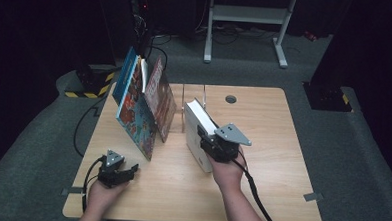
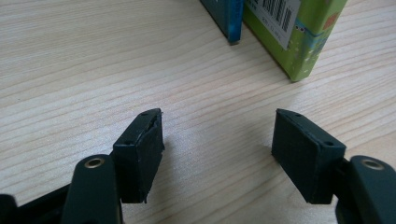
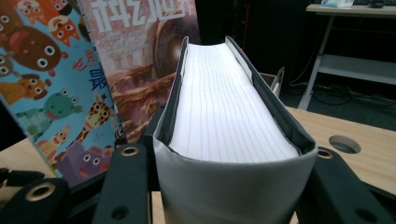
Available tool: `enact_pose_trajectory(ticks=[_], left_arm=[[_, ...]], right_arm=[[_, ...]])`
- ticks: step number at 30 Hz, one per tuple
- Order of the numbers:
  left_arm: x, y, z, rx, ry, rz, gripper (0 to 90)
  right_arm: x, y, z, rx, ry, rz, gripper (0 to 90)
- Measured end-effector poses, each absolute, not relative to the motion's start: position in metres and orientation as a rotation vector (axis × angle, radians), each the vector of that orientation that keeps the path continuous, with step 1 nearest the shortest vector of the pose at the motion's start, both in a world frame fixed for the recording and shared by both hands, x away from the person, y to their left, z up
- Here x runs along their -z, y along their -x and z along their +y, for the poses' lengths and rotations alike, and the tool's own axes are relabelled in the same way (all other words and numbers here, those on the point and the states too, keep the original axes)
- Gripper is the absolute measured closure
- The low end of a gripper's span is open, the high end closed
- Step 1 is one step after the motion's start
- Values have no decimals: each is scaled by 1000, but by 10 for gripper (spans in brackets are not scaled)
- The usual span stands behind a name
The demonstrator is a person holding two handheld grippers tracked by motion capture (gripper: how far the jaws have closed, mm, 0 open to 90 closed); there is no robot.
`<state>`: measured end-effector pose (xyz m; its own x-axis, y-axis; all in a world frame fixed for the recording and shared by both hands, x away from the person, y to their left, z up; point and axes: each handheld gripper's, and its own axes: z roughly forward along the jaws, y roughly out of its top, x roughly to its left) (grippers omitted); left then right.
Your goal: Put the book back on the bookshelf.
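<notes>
Here, a thick grey-covered book (image 3: 233,140), white pages up, was pinched upright on the table (image 1: 281,169) by the right tongs (image 1: 221,146), beside leaning picture books (image 1: 139,103). The left tongs (image 2: 217,154) were spread.

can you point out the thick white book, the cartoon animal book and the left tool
thick white book (image 3: 229,112): right gripper view, on its white page edge.
cartoon animal book (image 1: 136,113): high view, on its colourful front cover.
left tool (image 2: 217,140): left gripper view, midway between its two open black jaws.
</notes>
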<state>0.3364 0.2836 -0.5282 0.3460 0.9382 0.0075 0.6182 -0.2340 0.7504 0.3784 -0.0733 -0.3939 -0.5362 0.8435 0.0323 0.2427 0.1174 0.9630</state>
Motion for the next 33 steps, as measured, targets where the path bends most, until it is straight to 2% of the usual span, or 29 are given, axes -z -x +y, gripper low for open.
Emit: enact_pose_trajectory(ticks=[13, 33], left_arm=[[528, -337, 283, -627, -1949, 1359, 346], [529, -336, 283, -627, -1945, 1361, 351]], right_arm=[[394, -400, -57, -1405, -1044, 1822, 543], [393, -416, -58, -1406, -1077, 1776, 542]])
